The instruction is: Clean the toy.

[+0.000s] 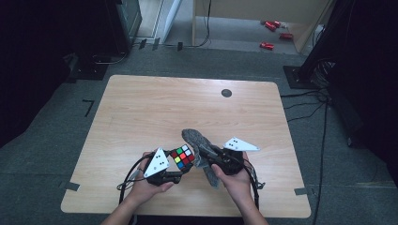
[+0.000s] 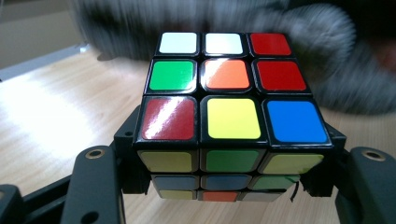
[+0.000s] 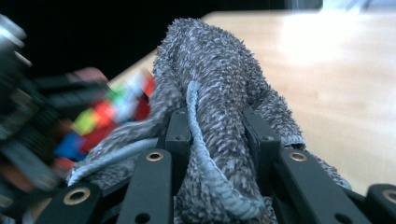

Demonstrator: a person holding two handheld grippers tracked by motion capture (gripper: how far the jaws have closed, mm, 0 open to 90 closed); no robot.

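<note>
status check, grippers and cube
Left gripper shut on puzzle cube. Right gripper shut on grey cloth, beside cube. Nothing in the way.

high view looks down over the table (image 1: 141,108); both gripper views, close, share the cube (image 2: 224,107).

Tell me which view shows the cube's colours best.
The left gripper view: the cube sits close and sharp between the left gripper's jaws, so each sticker on its top face can be read. The high view shows it small, beside the grey cloth. The right gripper view gives a colour blur behind the cloth.
</note>
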